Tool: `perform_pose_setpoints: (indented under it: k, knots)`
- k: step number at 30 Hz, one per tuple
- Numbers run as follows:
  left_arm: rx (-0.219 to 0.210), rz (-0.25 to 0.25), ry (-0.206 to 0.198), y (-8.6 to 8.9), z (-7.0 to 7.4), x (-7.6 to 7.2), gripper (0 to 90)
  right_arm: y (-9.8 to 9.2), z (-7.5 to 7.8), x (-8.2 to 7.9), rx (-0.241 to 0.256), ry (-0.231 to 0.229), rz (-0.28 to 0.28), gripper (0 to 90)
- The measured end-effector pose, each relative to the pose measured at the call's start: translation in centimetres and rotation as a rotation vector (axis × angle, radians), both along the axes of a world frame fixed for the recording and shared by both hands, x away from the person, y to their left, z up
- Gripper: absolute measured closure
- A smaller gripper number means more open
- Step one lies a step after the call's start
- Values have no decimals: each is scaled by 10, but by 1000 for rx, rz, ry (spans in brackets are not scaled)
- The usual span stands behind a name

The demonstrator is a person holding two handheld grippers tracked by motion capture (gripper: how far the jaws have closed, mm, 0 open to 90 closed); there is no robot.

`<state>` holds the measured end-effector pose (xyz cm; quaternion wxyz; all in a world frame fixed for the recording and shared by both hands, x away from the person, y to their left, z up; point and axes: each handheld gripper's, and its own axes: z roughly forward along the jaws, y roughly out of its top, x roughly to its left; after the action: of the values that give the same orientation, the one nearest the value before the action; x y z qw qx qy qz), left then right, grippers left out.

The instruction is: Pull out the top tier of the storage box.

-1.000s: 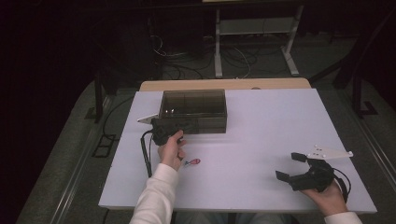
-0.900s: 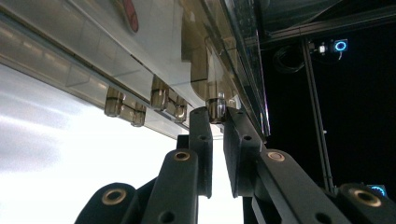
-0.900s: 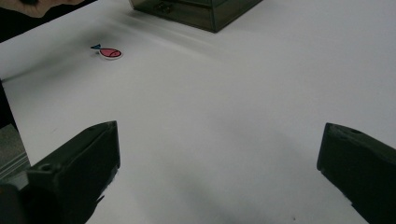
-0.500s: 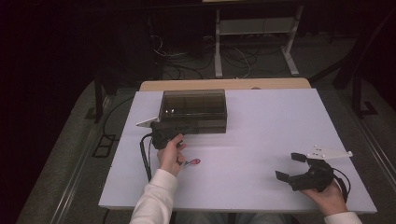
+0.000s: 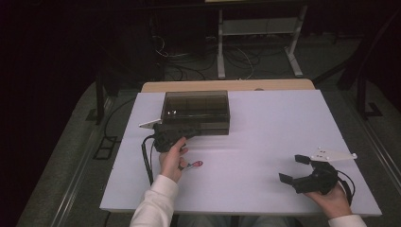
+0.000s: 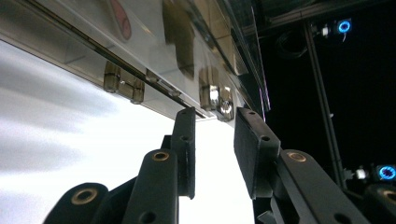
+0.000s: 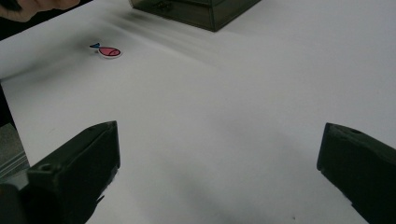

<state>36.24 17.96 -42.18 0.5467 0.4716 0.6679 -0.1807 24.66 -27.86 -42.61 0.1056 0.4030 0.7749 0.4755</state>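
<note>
Left tool (image 5: 189, 128) nudged closer, white table (image 5: 265, 137), dark room

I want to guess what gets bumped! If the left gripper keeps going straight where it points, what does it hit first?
Most likely the smoky clear box: the left gripper points at a small metal latch on its front wall, just beyond the slightly parted jaws. How close is hard to tell.
</note>
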Motion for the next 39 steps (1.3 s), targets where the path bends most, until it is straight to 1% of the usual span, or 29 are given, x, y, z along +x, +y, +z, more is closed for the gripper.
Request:
perform_pose_setpoints:
  k: [1, 2, 3, 4, 5, 6, 8, 9, 10, 11, 14, 15, 16, 18, 22, 23, 25, 26, 30, 33, 34, 35, 39]
  knots:
    - [17, -8, -7, 0, 1, -1, 664, 0, 0, 0, 0, 1, -1, 0]
    - [49, -26, -15, 0, 3, -1, 647, 0, 0, 0, 0, 1, -1, 0]
    - [49, -26, -15, 0, 3, -1, 640, 0, 0, -1, 0, 0, -2, 0]
    - [58, -32, -14, 0, 3, -2, 640, 0, 0, -1, 0, 0, -2, 0]
    - [69, -47, -17, 1, 4, -3, 623, -1, 0, 0, 0, -1, -1, 0]
    - [69, -47, -17, 1, 4, -3, 622, -1, 0, 0, 0, -1, -1, 0]
    - [87, -69, -25, 2, 4, -3, 617, 0, 0, 0, 1, 1, 0, 0]
    - [87, -69, -25, 2, 4, -3, 616, 0, 0, 0, 0, 0, 0, 0]
    - [106, -84, -33, 1, 5, -3, 614, 0, 0, -1, 1, 0, -1, 0]
    - [106, -84, -33, 1, 5, -3, 609, 0, 0, -1, 1, 0, -1, 0]
    - [128, -110, -48, 1, 7, -4, 603, 0, 1, -1, 1, -1, -1, 0]
    - [133, -121, -59, 0, 8, -4, 598, -1, 1, -1, 1, -2, -1, 0]
    - [155, -145, -84, 0, 10, -5, 595, -1, 1, -1, 1, -2, 0, 0]
    - [162, -150, -90, -1, 11, -5, 594, 0, 1, -1, 1, -2, 0, 0]
    - [212, -190, -131, -2, 17, -7, 585, 0, 1, -1, 3, -4, 0, 0]
    - [212, -190, -131, -2, 17, -7, 583, 0, 1, -1, 3, -4, 0, 0]
    - [221, -203, -154, -2, 20, -8, 582, 0, 1, -1, 3, -5, 0, 0]
    - [221, -203, -154, -2, 20, -8, 582, 0, 1, -1, 3, -5, 0, 0]
    - [250, -221, -173, -1, 24, -8, 582, 0, 1, -1, 2, -7, 0, 0]
    - [279, -231, -188, -2, 27, -8, 579, 0, 2, -1, 3, -9, 0, 0]
    - [300, -242, -202, -3, 29, -8, 574, 0, 2, -1, 3, -9, 0, 0]
    - [300, -242, -202, -3, 29, -8, 572, 0, 2, -1, 3, -9, 0, 0]
    - [338, -264, -225, -4, 35, -8, 567, 0, 2, -1, 1, -8, 0, 0]
